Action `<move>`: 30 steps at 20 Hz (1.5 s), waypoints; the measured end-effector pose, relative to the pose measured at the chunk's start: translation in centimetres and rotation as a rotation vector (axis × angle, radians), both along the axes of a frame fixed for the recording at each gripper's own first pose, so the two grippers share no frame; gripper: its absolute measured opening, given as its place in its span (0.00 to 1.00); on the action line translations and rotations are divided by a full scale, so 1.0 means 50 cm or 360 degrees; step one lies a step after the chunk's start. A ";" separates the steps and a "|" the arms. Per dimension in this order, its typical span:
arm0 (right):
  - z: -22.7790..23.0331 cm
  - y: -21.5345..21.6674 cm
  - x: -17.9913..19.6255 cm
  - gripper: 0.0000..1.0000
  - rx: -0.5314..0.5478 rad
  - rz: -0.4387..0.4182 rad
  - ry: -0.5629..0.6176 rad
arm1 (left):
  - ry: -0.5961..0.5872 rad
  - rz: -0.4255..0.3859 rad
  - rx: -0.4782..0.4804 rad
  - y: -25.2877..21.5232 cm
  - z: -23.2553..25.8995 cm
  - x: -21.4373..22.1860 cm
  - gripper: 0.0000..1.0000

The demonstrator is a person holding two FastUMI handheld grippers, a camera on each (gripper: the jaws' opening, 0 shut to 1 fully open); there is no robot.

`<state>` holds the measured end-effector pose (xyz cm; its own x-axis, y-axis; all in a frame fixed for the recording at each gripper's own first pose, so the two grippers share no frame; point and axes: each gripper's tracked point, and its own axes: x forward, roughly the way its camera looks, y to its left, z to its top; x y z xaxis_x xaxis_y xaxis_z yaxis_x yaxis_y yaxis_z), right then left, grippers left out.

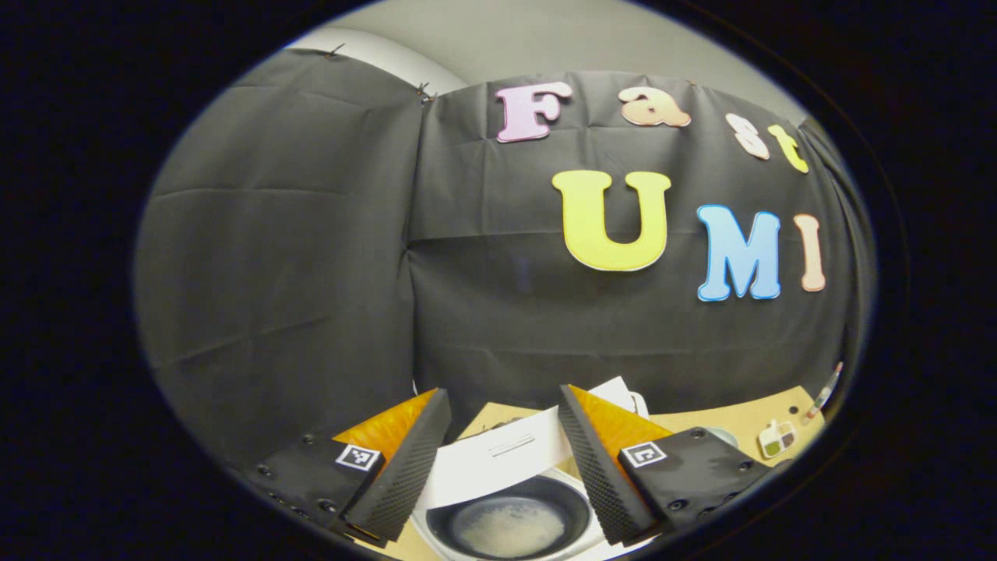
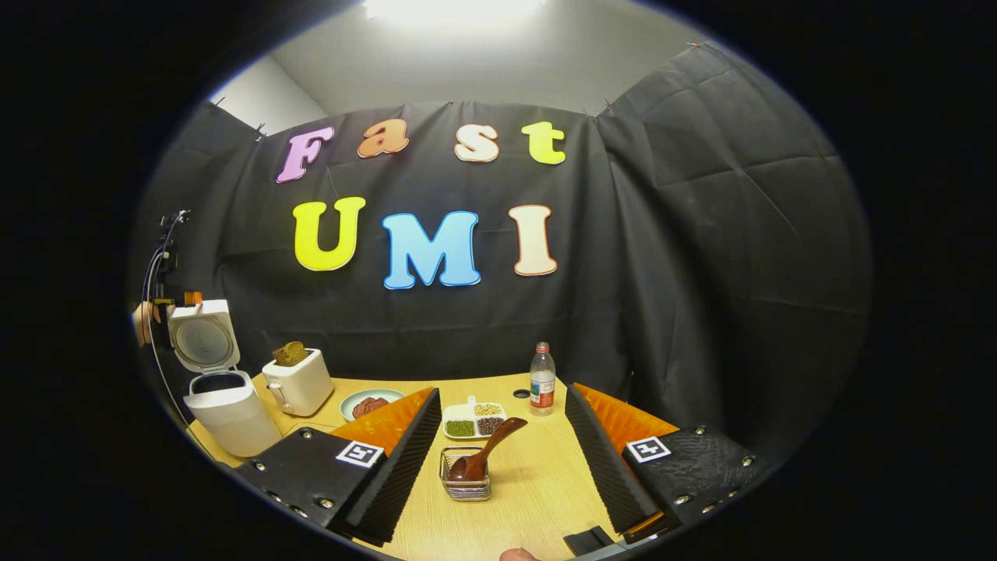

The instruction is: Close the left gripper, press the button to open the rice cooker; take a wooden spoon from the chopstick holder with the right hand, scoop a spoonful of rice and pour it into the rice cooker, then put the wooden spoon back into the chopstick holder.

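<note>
Left gripper point(image 1: 505, 436) open, jaws wide apart, nothing held, hovering above the rice cooker point(image 1: 510, 499), which sits below and between its fingers. Cooker lid point(image 1: 506, 456) is up, leaning away behind the pot point(image 1: 510, 523); pot holds a pale layer at the bottom, probably rice in water, too blurred to be sure. Beyond the right finger, a small divided dish point(image 1: 777, 438) on the table point(image 1: 732, 421). Right gripper point(image 2: 503, 452) also open, jaws spread, empty. Straight ahead between its fingers stands the holder point(image 2: 465, 474) with the wooden spoon point(image 2: 484, 452) in it, bowl end down, handle tilted up and to the right. Just past the holder, a divided dish point(image 2: 473, 421) of grains; a bottle point(image 2: 542, 379) farther off toward the right finger. Beyond the left finger: a plate point(image 2: 371, 403), a toaster point(image 2: 298, 380), and the rice cooker point(image 2: 222, 405) at far left with its lid point(image 2: 202, 336) raised. Table point(image 2: 537, 483) light wood.
</note>
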<state>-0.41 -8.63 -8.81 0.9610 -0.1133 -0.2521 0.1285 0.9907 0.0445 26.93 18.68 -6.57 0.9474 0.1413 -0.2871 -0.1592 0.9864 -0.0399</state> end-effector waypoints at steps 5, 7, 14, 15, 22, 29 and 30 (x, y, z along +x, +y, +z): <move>0.000 0.000 0.014 0.98 -0.0026 0.0060 0.0002 | 0.0035 -0.0014 -0.0105 -0.038 -0.039 -0.050 0.99; -0.001 0.004 0.018 0.97 -0.0025 0.0087 0.0003 | 0.0057 -0.0008 -0.0111 -0.054 -0.058 -0.062 0.89; -0.016 0.025 0.037 0.97 0.0005 0.0156 0.0021 | 0.0168 -0.0028 -0.0166 -0.119 -0.143 -0.130 0.96; -0.019 0.027 0.037 0.97 0.0001 0.0162 0.0022 | 0.0187 -0.0029 -0.0173 -0.126 -0.157 -0.137 0.93; -0.012 0.030 0.028 0.98 0.0011 0.0168 0.0012 | 0.0268 -0.0059 -0.0148 -0.154 -0.217 -0.166 0.90; -0.022 0.029 0.022 0.98 0.0003 0.0166 0.0031 | 0.0386 -0.0082 -0.0138 -0.184 -0.300 -0.195 0.93; -0.022 0.028 0.023 0.98 0.0000 0.0166 0.0032 | 0.0399 -0.0084 -0.0126 -0.186 -0.306 -0.196 0.93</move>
